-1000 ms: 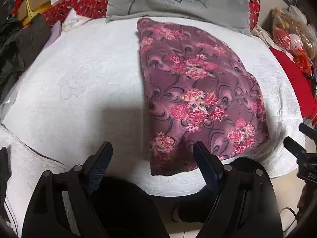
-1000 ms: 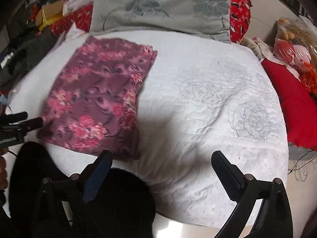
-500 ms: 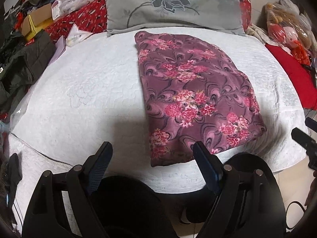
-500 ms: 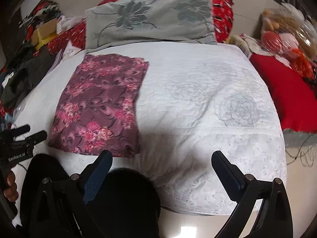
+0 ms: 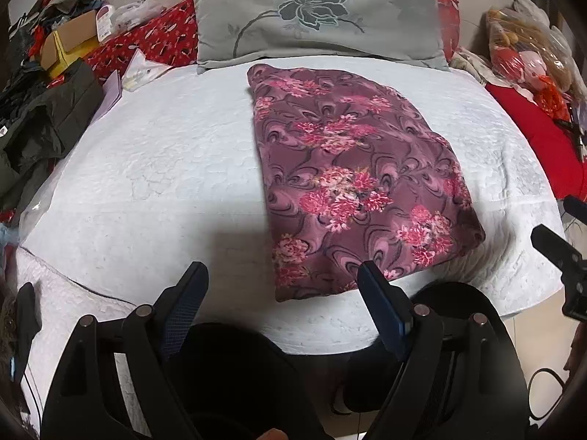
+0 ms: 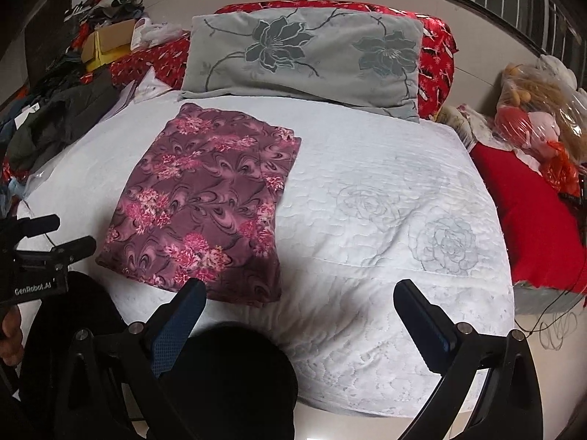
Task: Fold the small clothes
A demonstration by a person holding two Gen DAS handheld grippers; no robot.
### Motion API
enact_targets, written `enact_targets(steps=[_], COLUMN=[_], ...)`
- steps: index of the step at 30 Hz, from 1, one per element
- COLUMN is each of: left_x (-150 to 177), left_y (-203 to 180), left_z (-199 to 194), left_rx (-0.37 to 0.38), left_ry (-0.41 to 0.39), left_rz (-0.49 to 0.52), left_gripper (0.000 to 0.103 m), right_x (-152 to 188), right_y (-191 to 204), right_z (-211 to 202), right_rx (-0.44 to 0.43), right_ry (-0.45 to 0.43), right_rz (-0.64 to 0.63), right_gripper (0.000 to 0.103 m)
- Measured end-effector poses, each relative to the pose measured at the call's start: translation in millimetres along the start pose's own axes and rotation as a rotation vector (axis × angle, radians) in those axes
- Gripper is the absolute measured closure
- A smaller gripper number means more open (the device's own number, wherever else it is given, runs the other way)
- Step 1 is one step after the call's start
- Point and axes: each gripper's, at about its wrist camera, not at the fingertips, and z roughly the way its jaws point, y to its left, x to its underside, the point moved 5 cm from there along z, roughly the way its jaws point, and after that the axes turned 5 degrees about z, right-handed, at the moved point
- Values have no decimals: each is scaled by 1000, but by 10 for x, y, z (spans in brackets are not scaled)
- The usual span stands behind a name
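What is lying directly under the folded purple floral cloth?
The folded purple floral cloth lies flat on the white quilted bedcover. Anything hidden between its own layers, or beneath it, cannot be seen.

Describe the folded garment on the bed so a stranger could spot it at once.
Start at the white quilted bedspread that covers the bed. Below the grey pillow with dark flowers lies the folded garment, a flat rectangle. It is the only mauve cloth with pink flower clusters; the things around the bed are red, grey or dark.
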Motion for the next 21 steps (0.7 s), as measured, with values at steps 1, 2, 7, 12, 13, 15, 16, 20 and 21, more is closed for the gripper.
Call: enact_targets(steps=[1,2,7,12,13,15,16,20,21], left_x=[1,0,-1,-2,-2,-4,-4,-15,-28], left_y=[-13,-25,-102,-188,-199,-224,-235,-284,-299], left_z=[-6,-12,-39,-85,-89,-97,-98,-120,-145], left_rx=[2,5,27,49,53,61,62,77,90], left_ry=[-1,-1,-3,-16,-16,-17,-16,-26,-36], left_rz=[5,9,20,49,52,57,58,54,47], left_gripper=[19,19,19,19,19,19,19,19,19], right_x=[4,8,11,6,4,-1,-1,0,6], right_y=[-2,-12,-26,-49,-54,-57,-58,-60,-57], right_z=[-2,-2,-12,-6,-2,2,4,10,18], right_rx=[3,5,13,6,6,5,4,3,3], right_ry=[0,1,1,6,7,9,9,10,13], right_rz=[4,8,13,22,23,24,23,25,28], right_gripper=[0,0,0,0,0,0,0,0,0])
